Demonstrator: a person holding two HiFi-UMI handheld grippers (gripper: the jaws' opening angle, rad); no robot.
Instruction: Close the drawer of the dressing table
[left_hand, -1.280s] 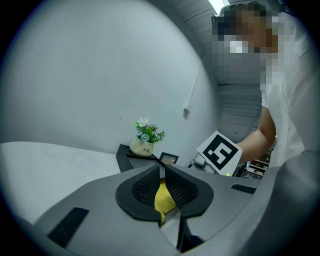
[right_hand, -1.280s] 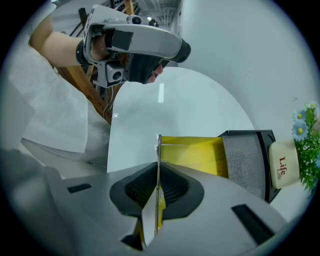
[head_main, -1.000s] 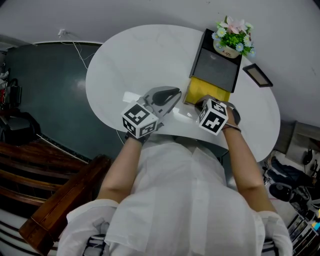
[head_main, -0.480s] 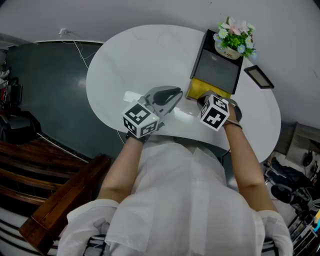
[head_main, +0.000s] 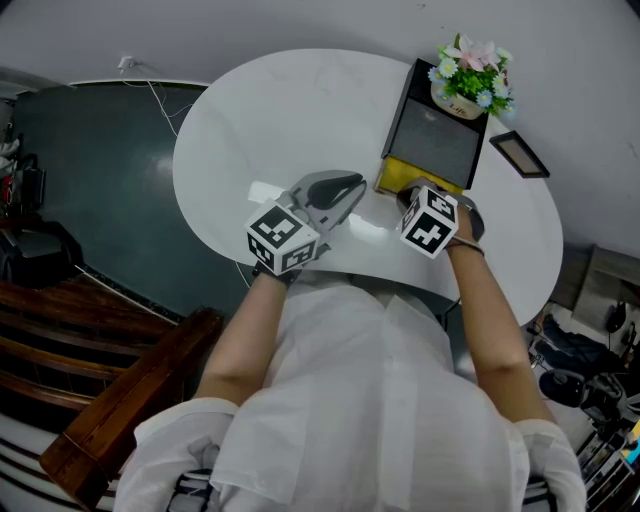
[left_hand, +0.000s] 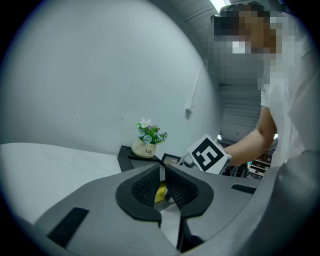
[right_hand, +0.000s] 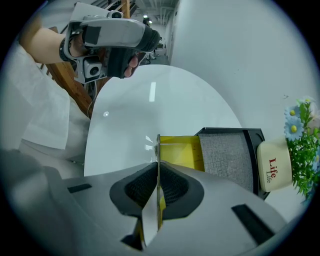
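The dressing table is a small black box (head_main: 435, 135) on the white round table (head_main: 270, 120). Its yellow drawer (head_main: 395, 178) sticks out a short way toward me. My right gripper (head_main: 415, 200) points steeply down and is shut on the drawer's thin front panel (right_hand: 158, 145), which runs edge-on between the pads. In the right gripper view the yellow drawer (right_hand: 182, 150) lies just ahead of the jaws, against the black box (right_hand: 230, 155). To the left of the drawer my left gripper (head_main: 350, 188) hovers level over the table, shut with nothing in it (left_hand: 163, 172).
A pot of flowers (head_main: 462, 95) stands on the back of the black box. A small picture frame (head_main: 515, 150) lies to its right. A wooden chair (head_main: 130, 400) stands at the lower left beside the table, and dark floor lies beyond the left edge.
My right gripper has moved toward the black box with the drawer front in it, and less of the yellow drawer shows. The left gripper has stayed put.
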